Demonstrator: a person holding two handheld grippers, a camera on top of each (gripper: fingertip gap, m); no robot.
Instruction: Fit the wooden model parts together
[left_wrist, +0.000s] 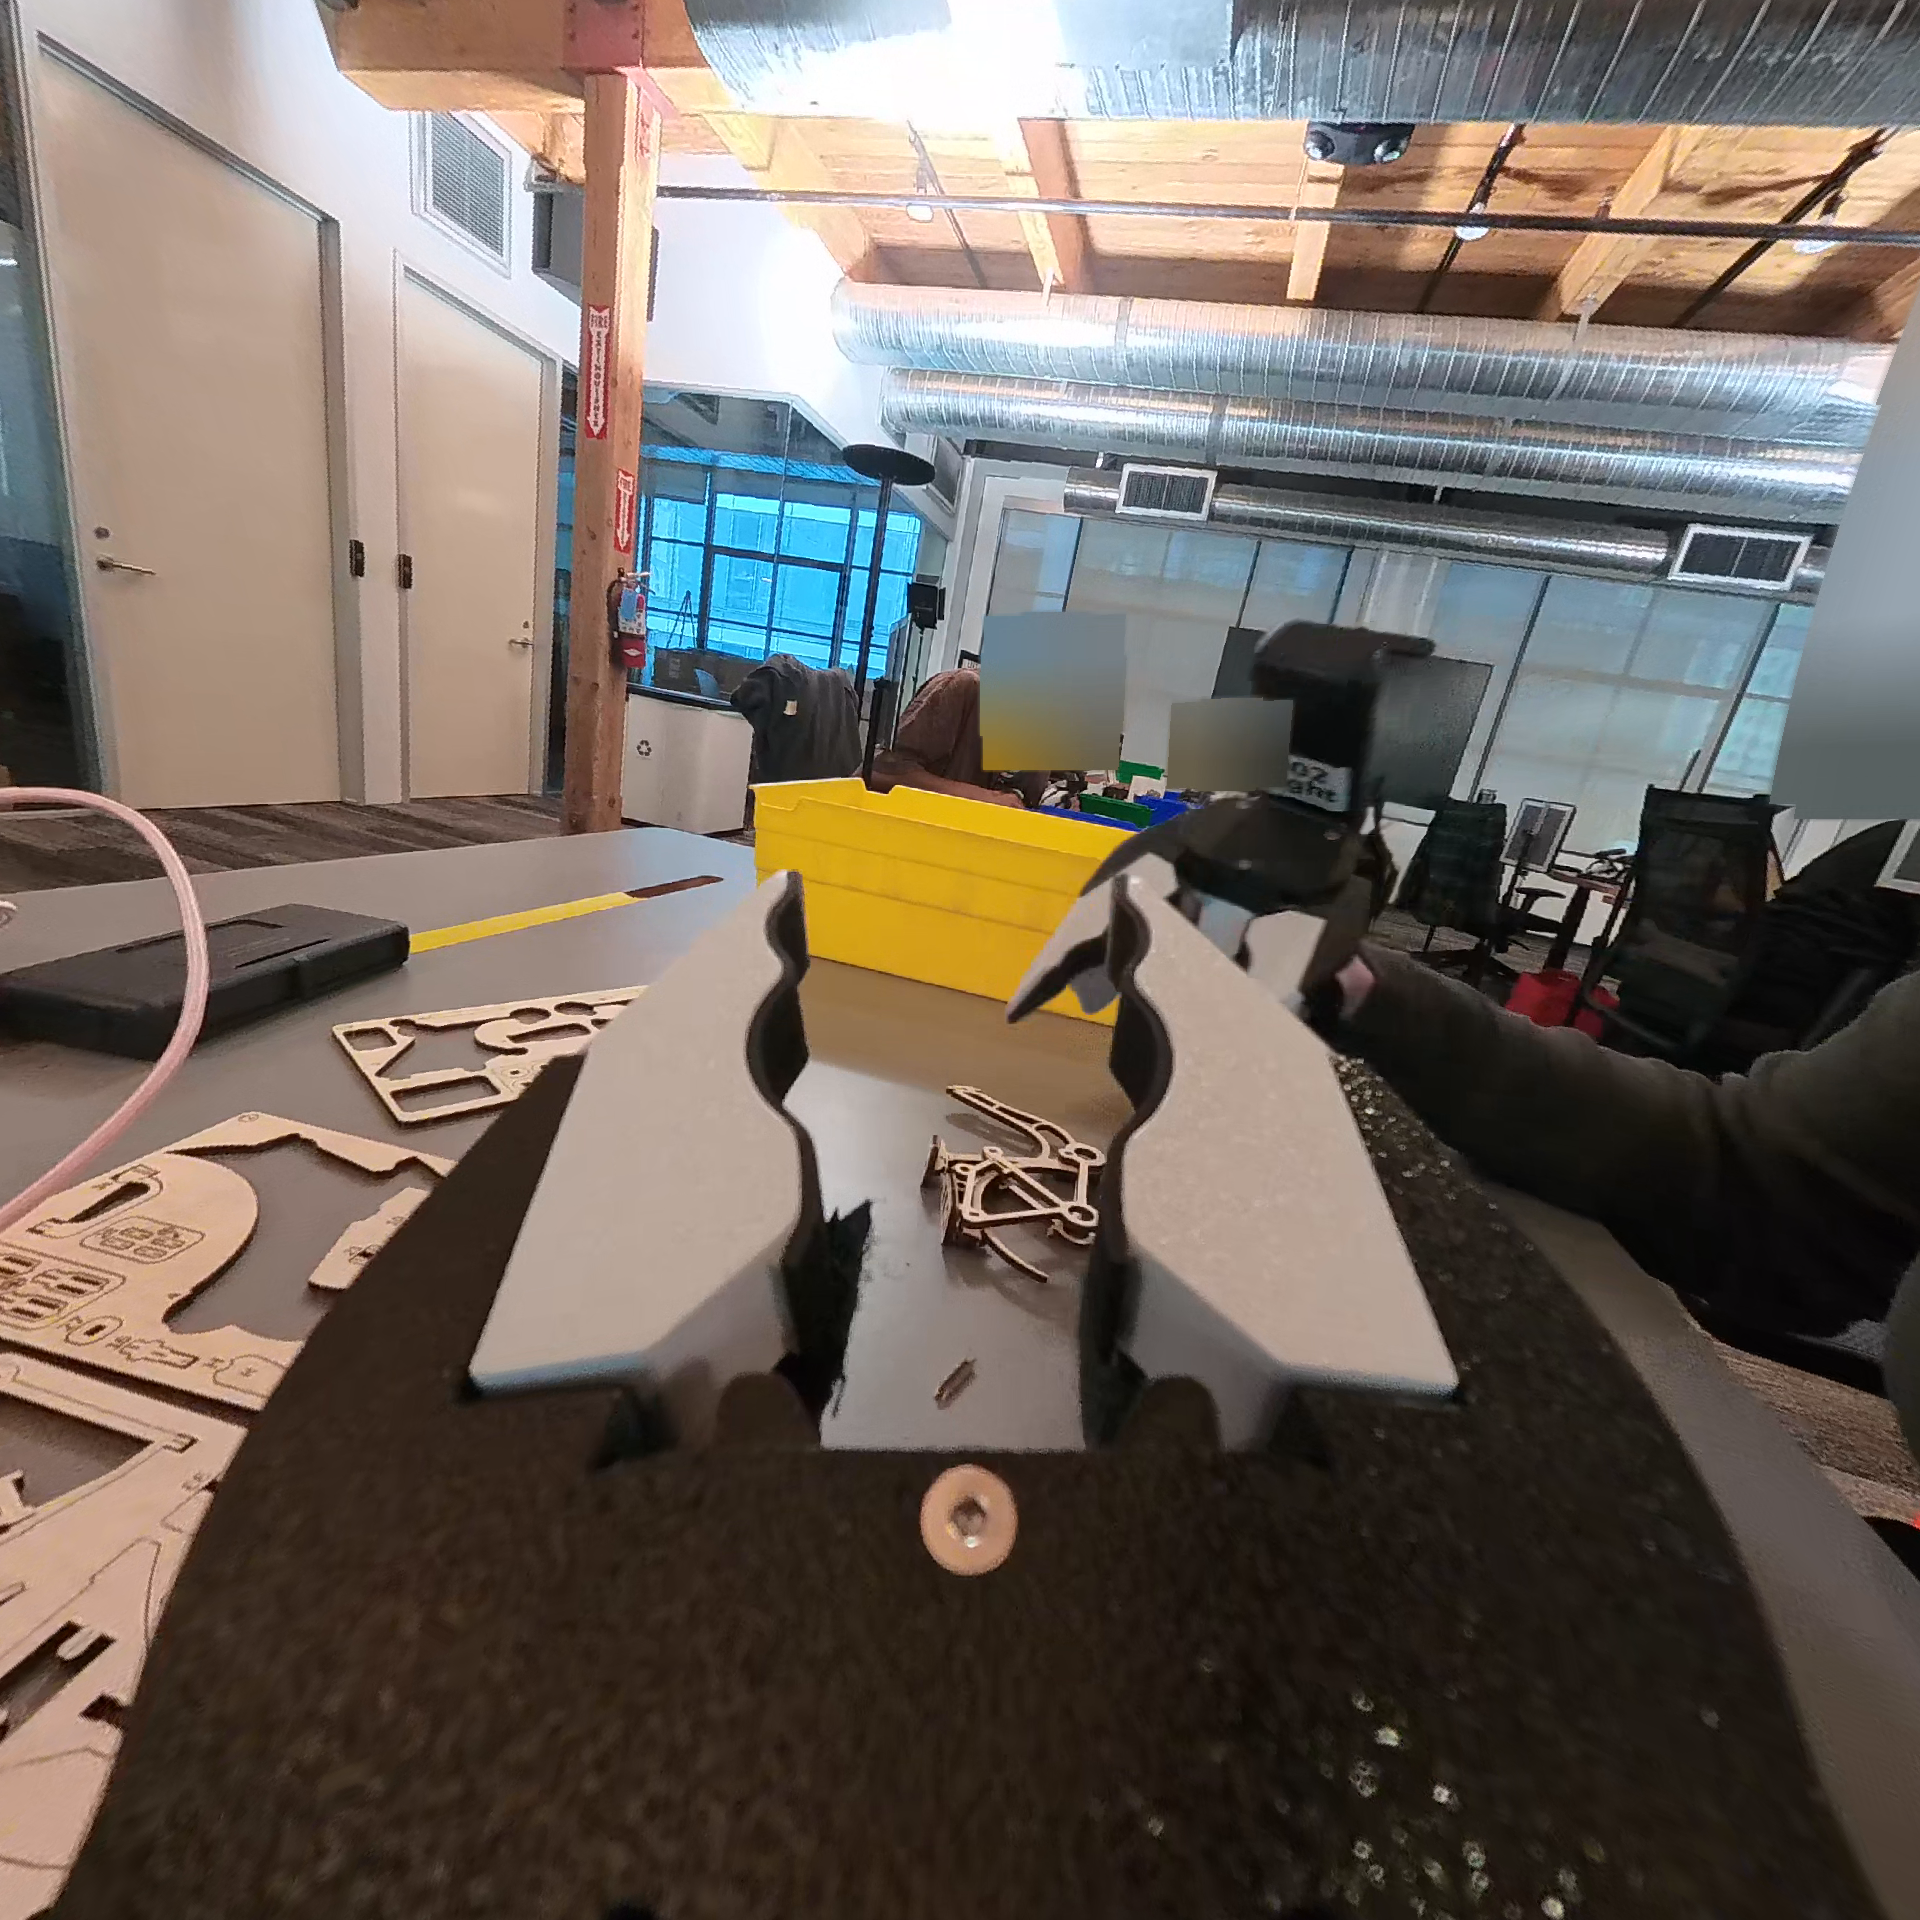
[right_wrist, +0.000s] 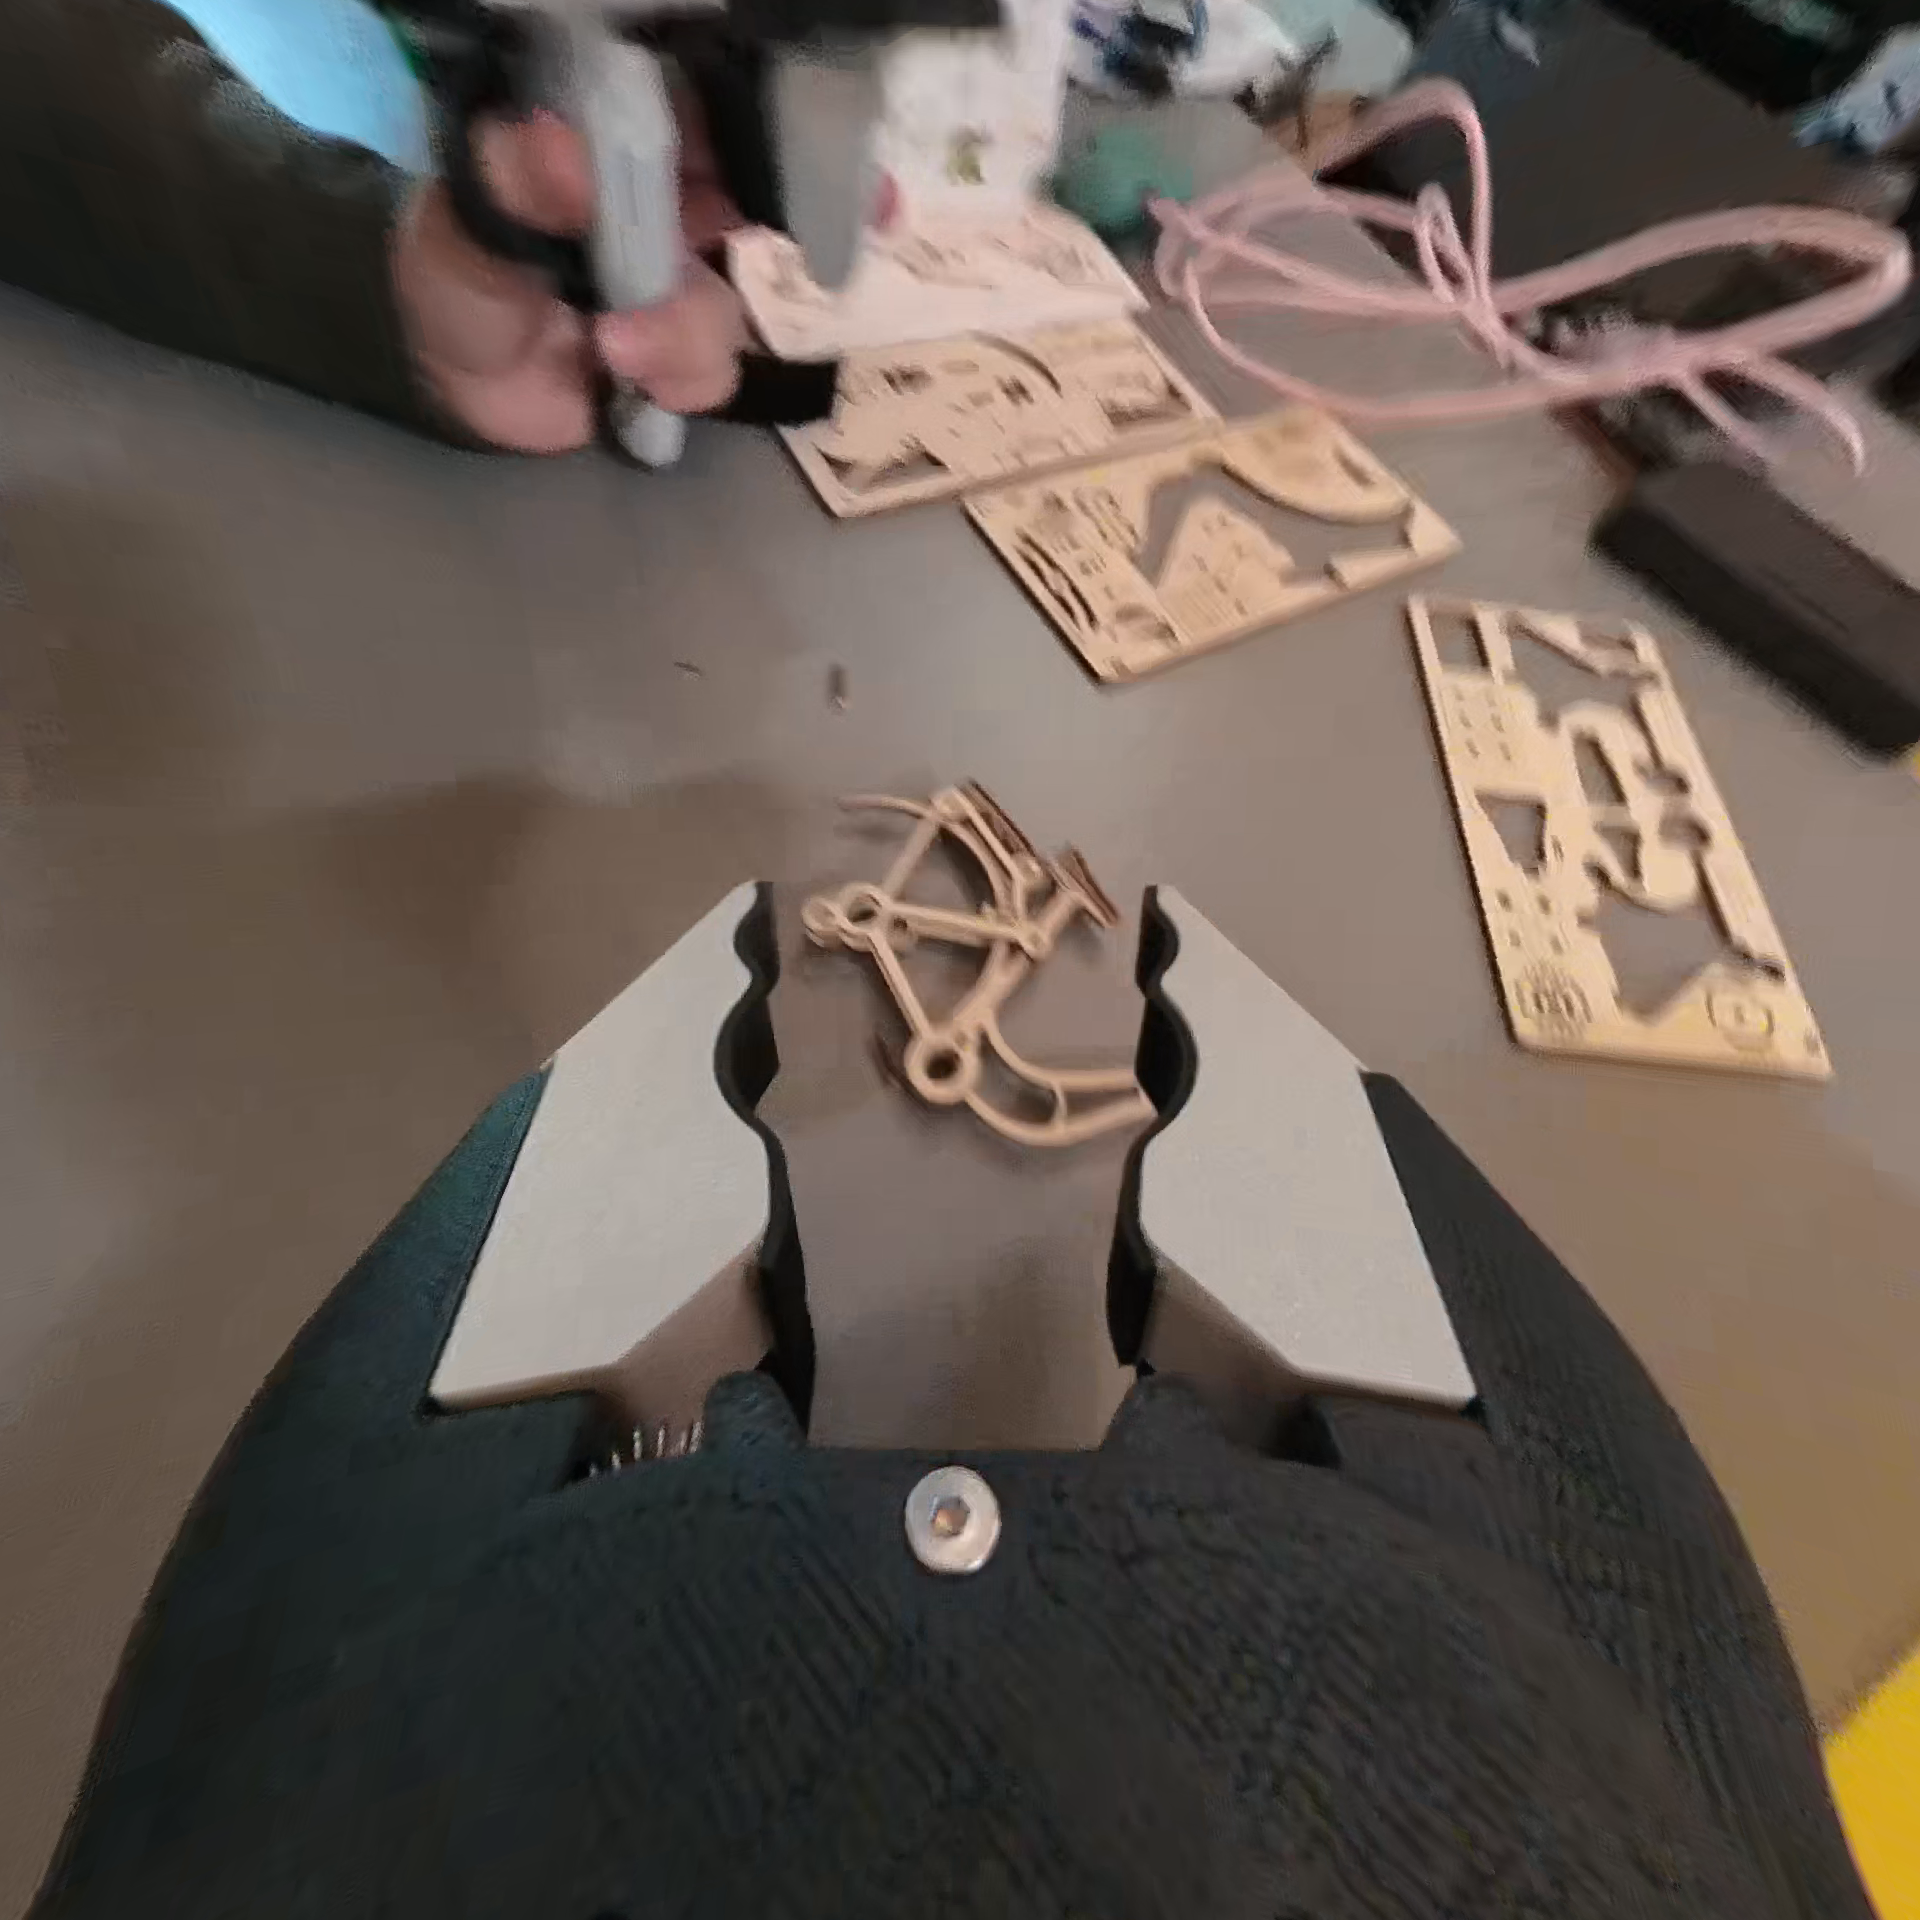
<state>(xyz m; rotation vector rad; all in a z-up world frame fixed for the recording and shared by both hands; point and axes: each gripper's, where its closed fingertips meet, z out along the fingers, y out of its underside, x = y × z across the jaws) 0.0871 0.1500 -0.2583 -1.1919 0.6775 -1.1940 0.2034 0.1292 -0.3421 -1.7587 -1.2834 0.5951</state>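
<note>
While my left gripper hangs low over the grey table with its jaws spread wide and nothing between them, the wooden model lies flat on the tabletop in the gap ahead of me. It is a small, pale, laser-cut piece: thin struts joined at round eyelets, curved arms sweeping out from a ring, and a short stub standing off one end. From my right gripper I see the same wooden model just past my fingertips, a curved arm reaching toward my right-hand finger; whether it touches I cannot tell. That gripper is also released, jaws parted and holding nothing.

A tiny wooden sliver rests apart from the model, nearer my left palm.

Beyond the model stands a yellow bin at the far edge of the table; its walls hide whatever is inside. Farther back are blue and green bins, their contents too small to make out.

Flat wooden sheets with cut-out shapes lie well off to the side, several overlapping and one sheet alone. A pink cable loops across the table behind them, by a black case. My left hand, blurred, grips its tool's handle beside the sheets.
</note>
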